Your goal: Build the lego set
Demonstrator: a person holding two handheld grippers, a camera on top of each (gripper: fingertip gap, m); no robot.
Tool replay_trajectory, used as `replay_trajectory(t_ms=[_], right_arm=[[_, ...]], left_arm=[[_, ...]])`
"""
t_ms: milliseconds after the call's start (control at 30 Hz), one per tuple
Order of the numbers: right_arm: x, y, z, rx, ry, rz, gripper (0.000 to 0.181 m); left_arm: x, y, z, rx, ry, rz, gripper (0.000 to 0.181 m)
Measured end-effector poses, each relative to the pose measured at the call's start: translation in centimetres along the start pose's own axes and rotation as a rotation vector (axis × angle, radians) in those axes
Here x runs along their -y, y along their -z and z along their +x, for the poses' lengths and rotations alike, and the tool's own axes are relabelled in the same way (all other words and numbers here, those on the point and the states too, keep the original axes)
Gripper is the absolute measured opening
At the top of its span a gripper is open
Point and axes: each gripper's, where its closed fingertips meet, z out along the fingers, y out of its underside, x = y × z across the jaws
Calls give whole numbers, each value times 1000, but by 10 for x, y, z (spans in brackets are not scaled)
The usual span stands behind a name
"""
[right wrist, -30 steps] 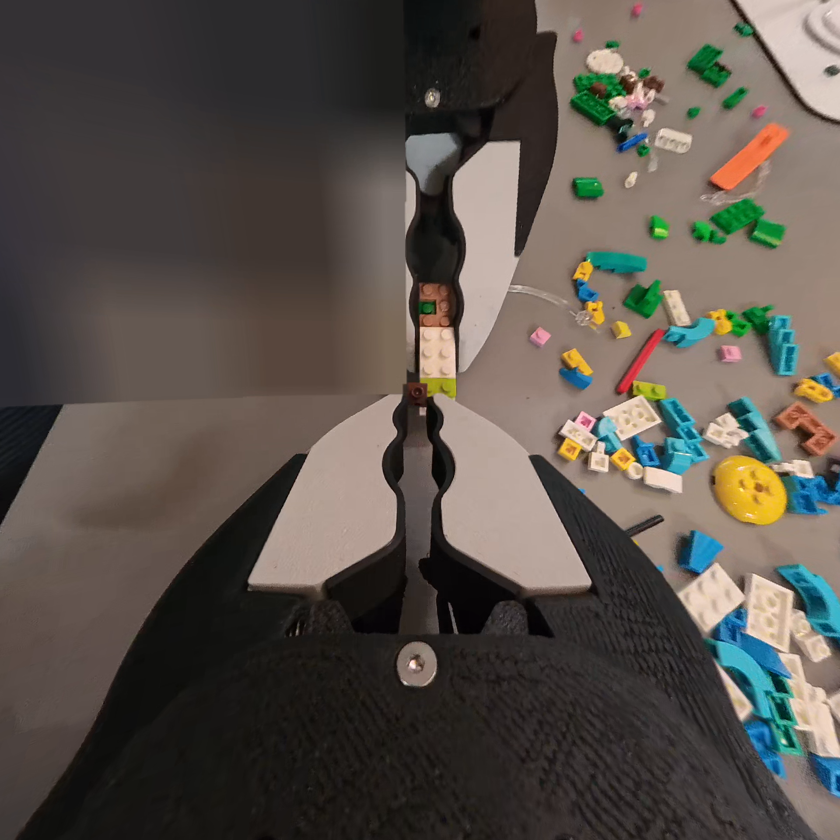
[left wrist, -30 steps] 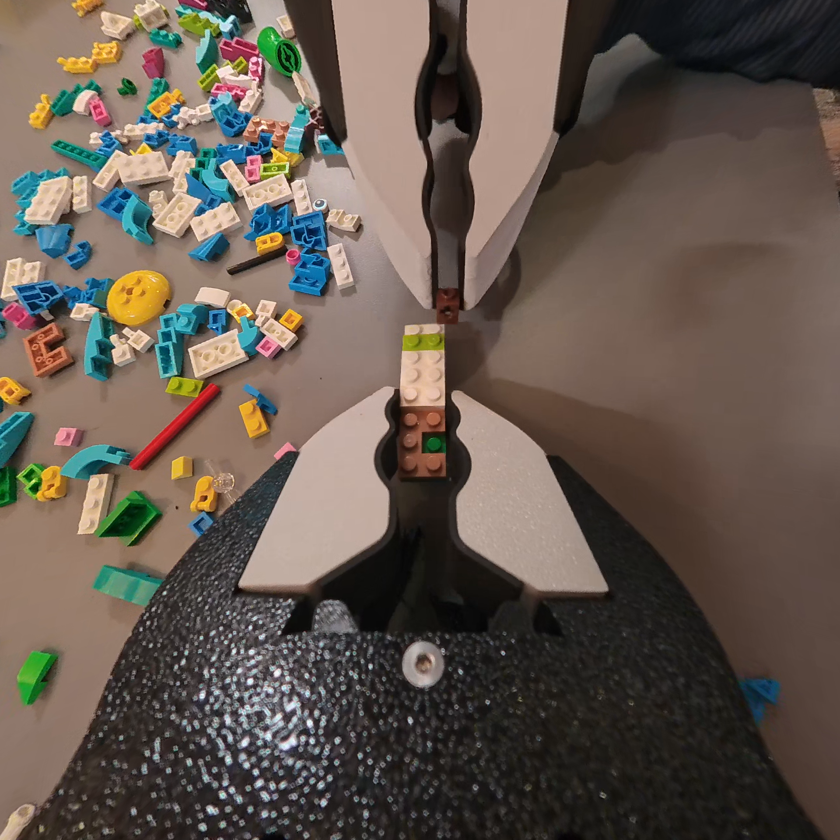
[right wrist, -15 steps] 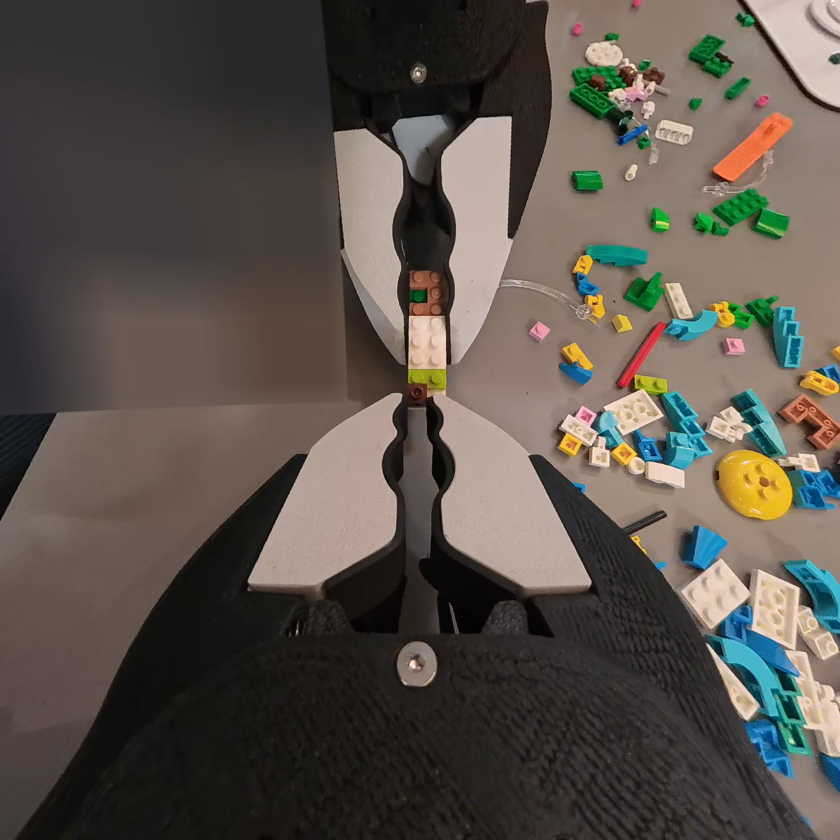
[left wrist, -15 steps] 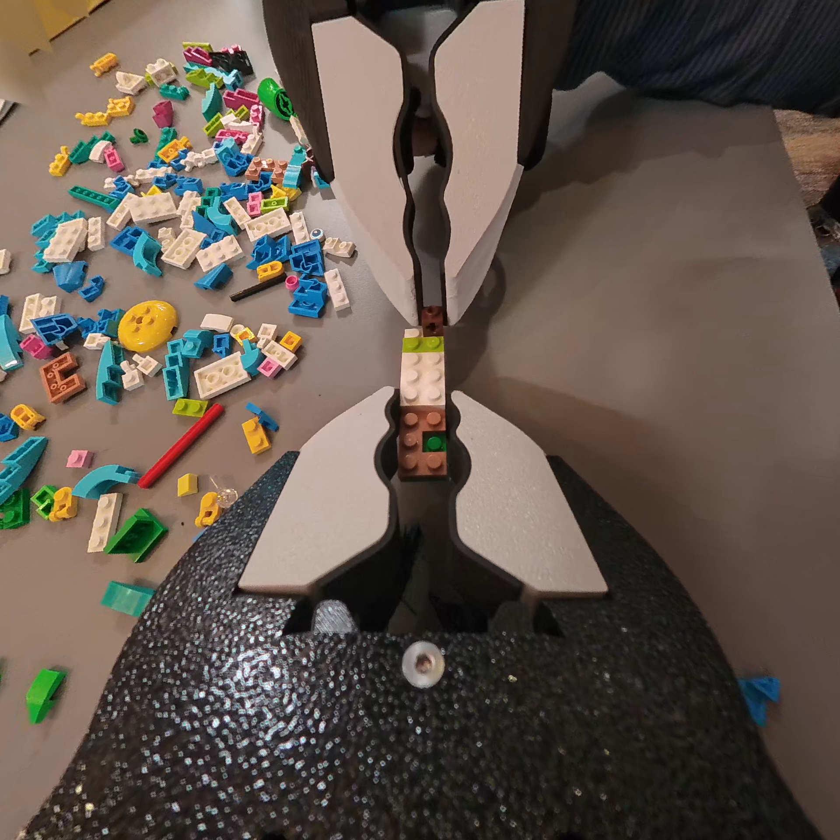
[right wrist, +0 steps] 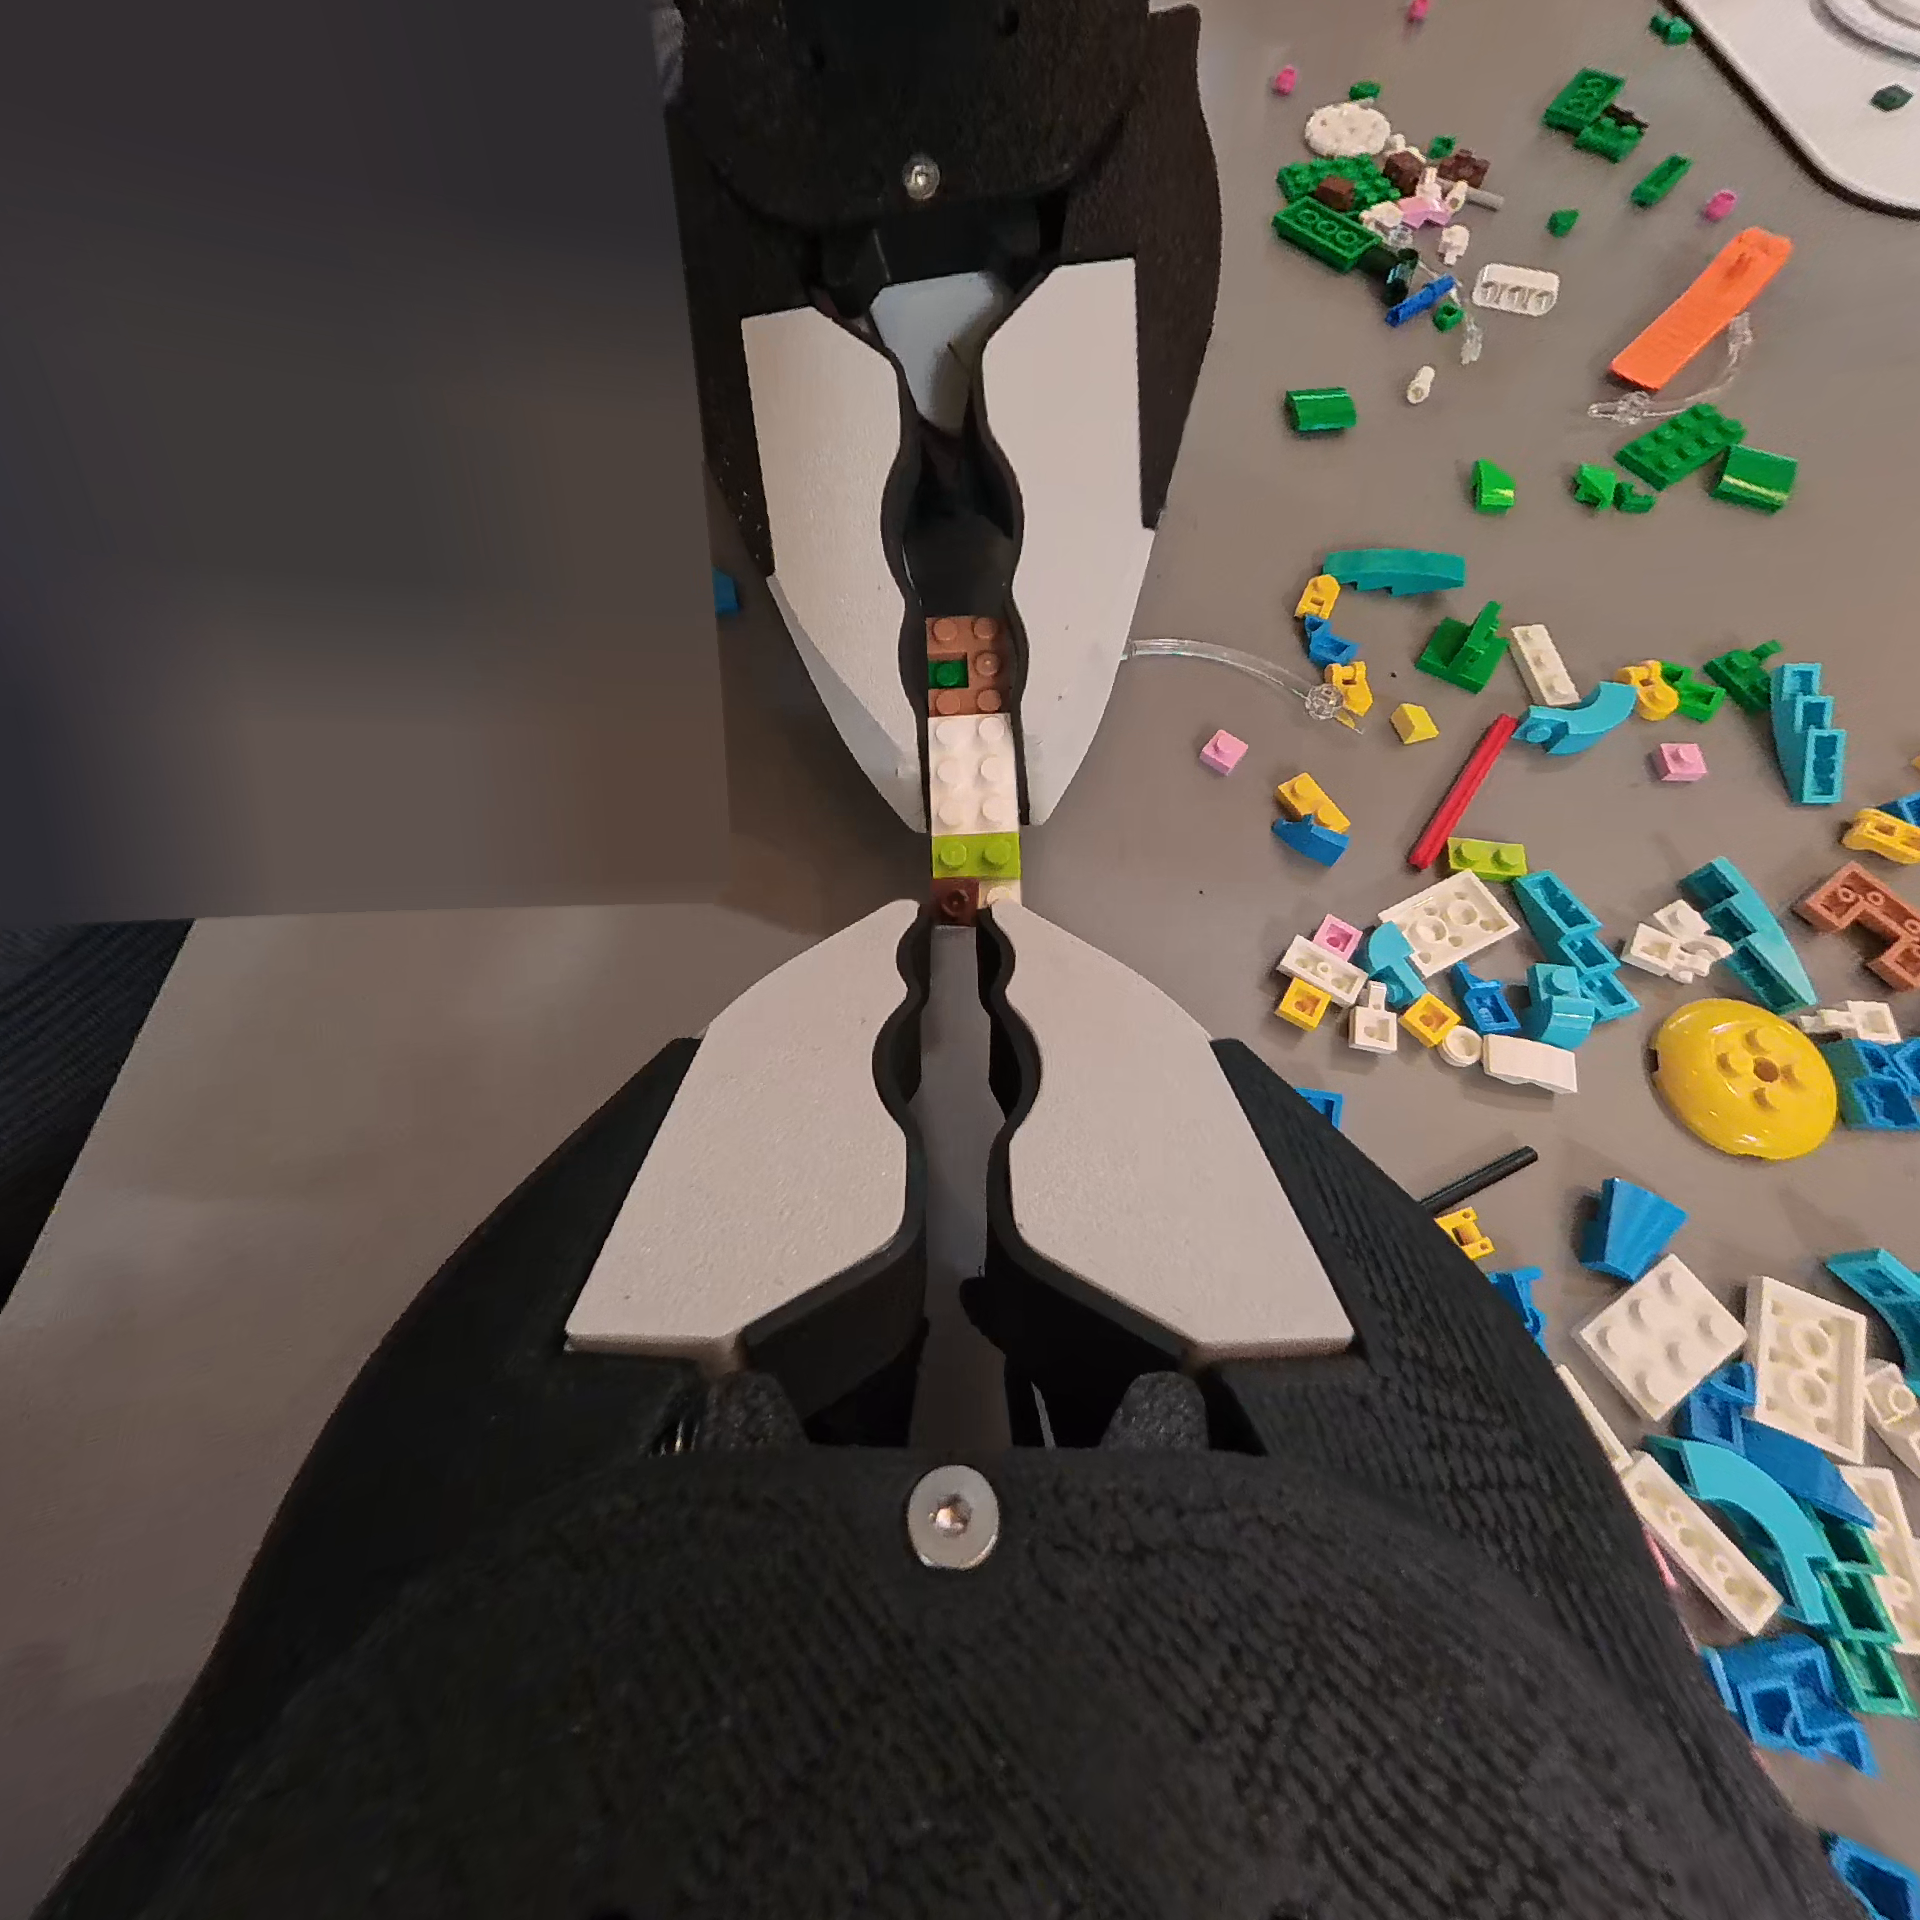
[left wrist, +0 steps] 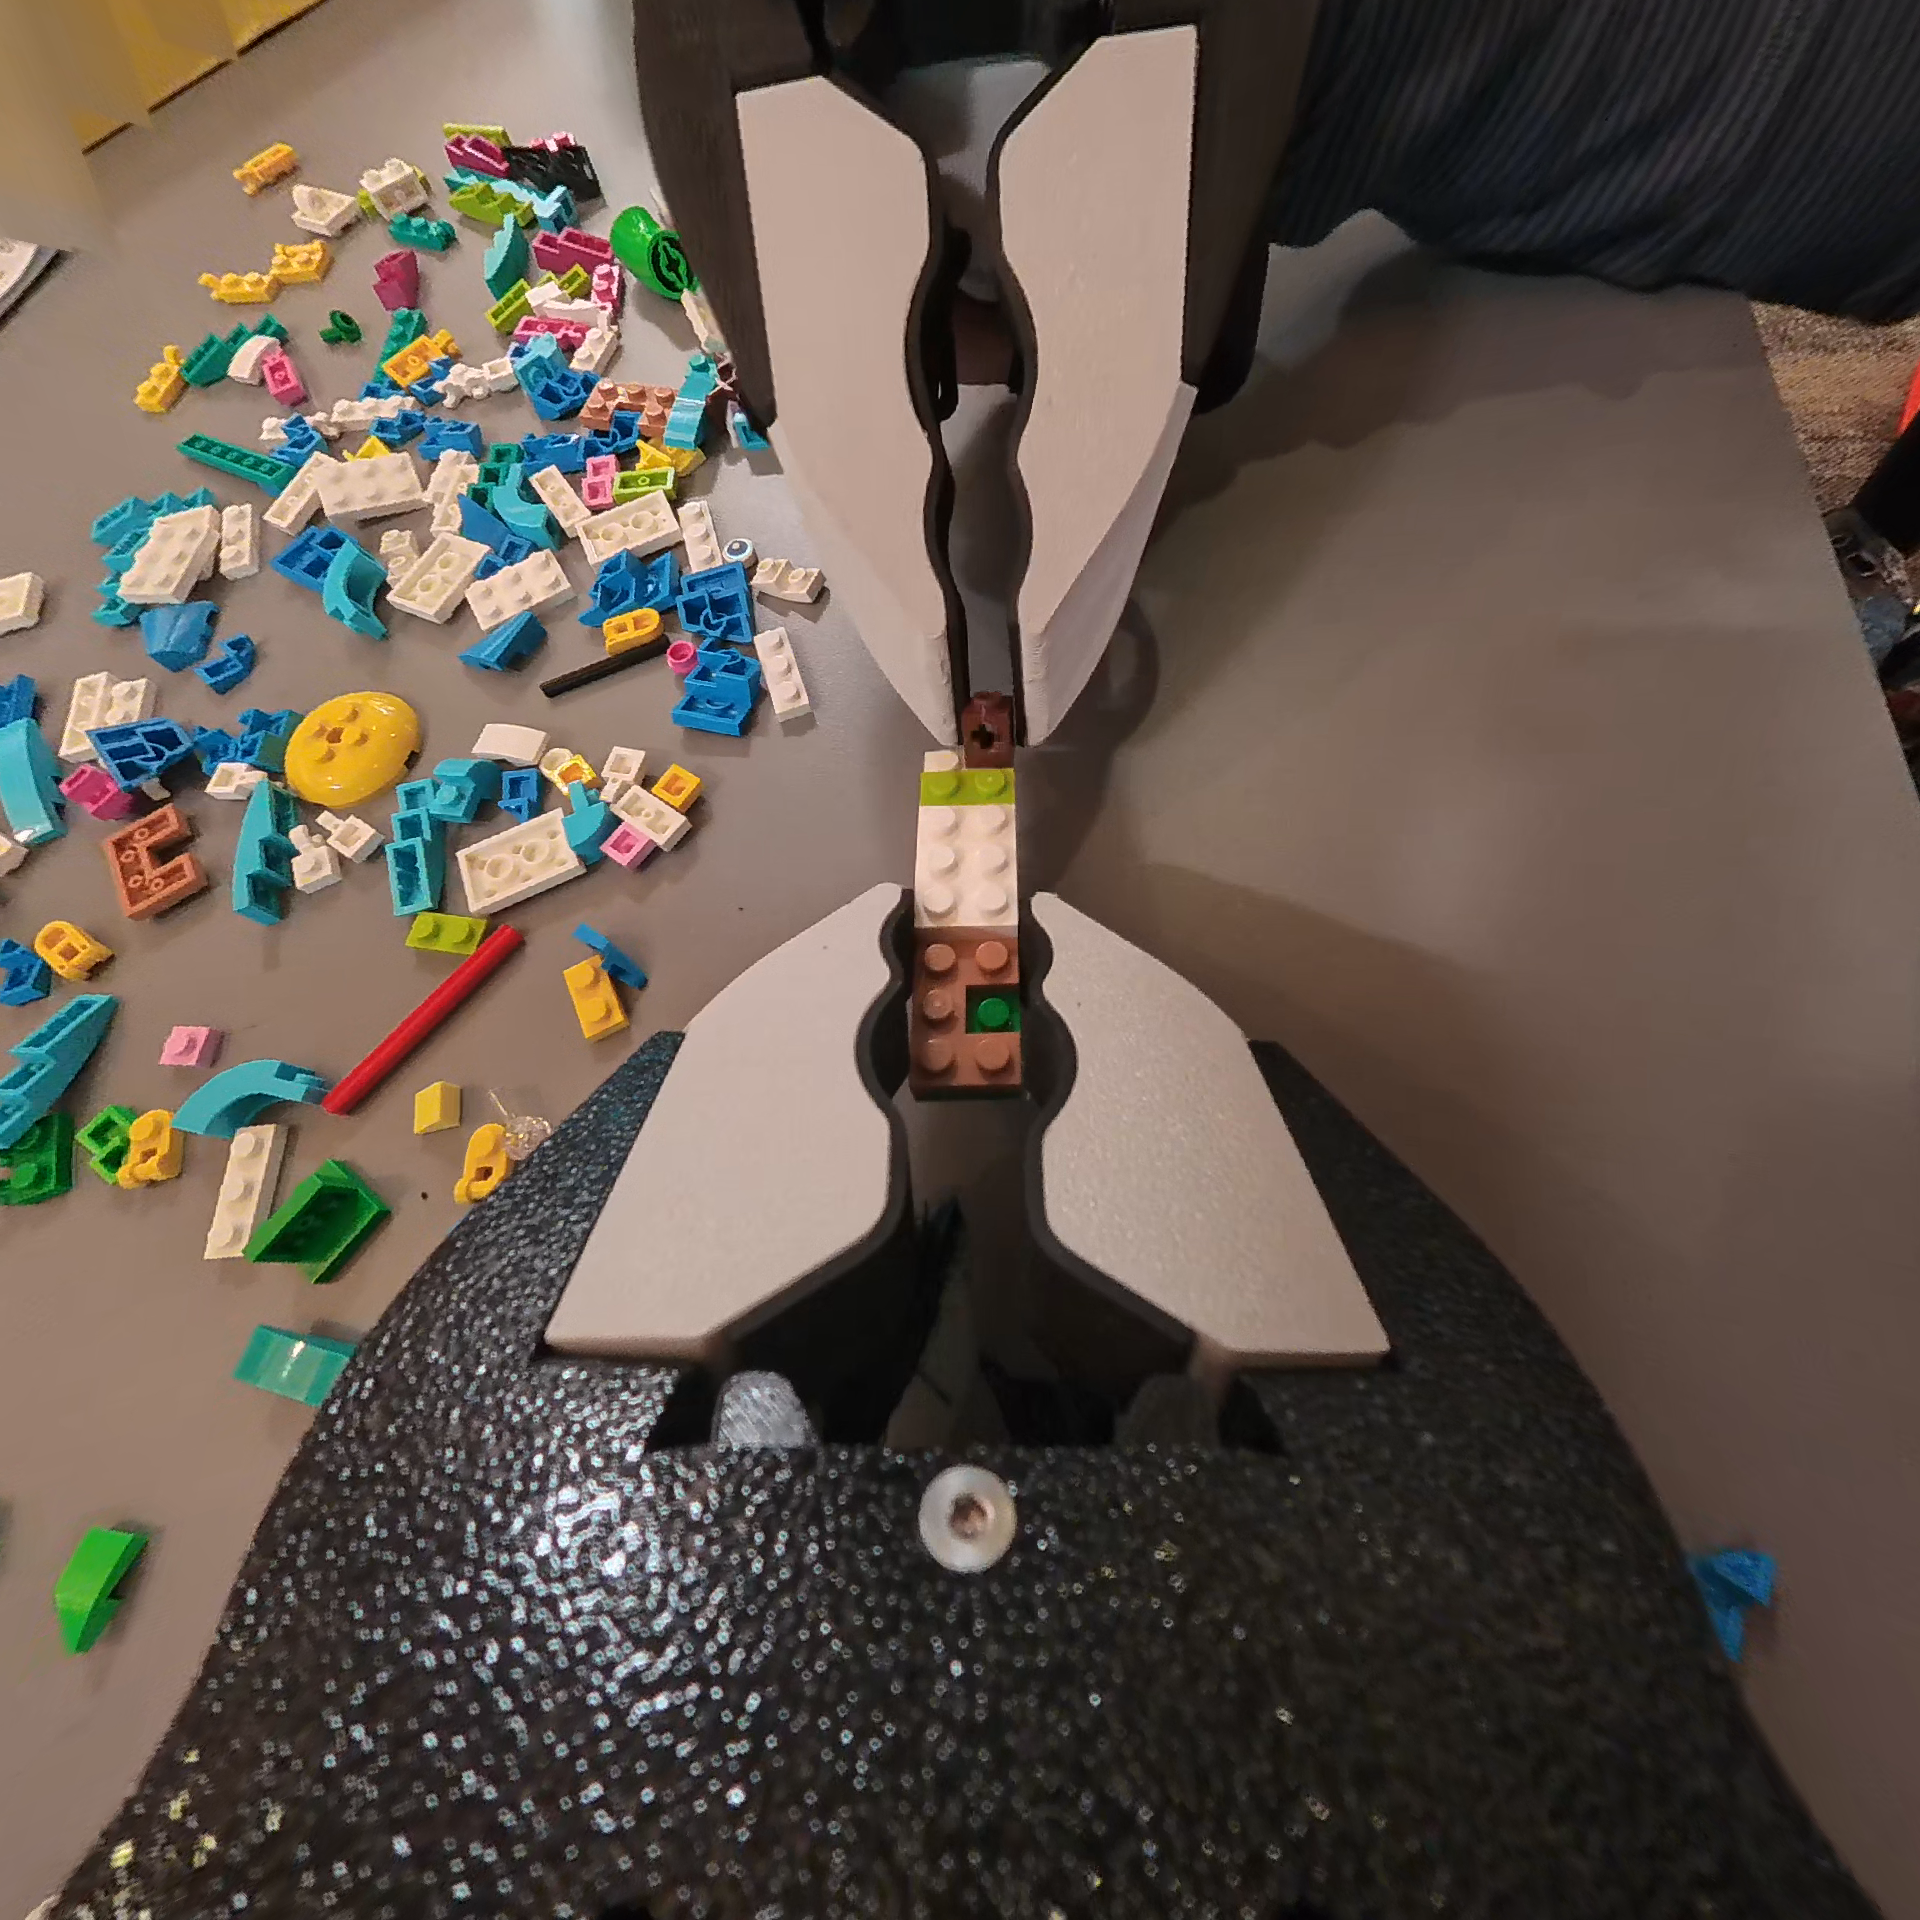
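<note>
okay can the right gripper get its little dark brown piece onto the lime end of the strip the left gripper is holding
Probably yes. The right gripper holds the dark brown piece right at the lime end of the strip, with nothing between them; the left gripper holds the other end.

A grey tabletop (left wrist: 1455,935) is seen across both views, its right half left bare in the left wrist view. Dark blue pinstriped fabric (left wrist: 1610,135) is laid over its far right corner. Past the table's right edge, mottled carpet (left wrist: 1829,416) is visible. A yellow surface (left wrist: 156,52) is glimpsed at the top left, and a white paper corner (left wrist: 16,270) lies at the left edge. In the right wrist view, a white rounded-cornered board (right wrist: 1787,94) is set at the far right corner.
</note>
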Motion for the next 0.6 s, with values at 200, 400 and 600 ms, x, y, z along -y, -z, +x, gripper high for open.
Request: replay_trajectory(t_ms=[200,400,600], right_arm=[[2,0,-1,-9,4,-10,7],[-2,-3,-1,-37,11,-87,7],[-5,-4,-2,-53,20,-152,7]], left_arm=[[0,0,1,-7,-1,-3,18],[-4,-3,3,-2,-27,-34,18],[-5,-4,3,4,-36,-41,17]])
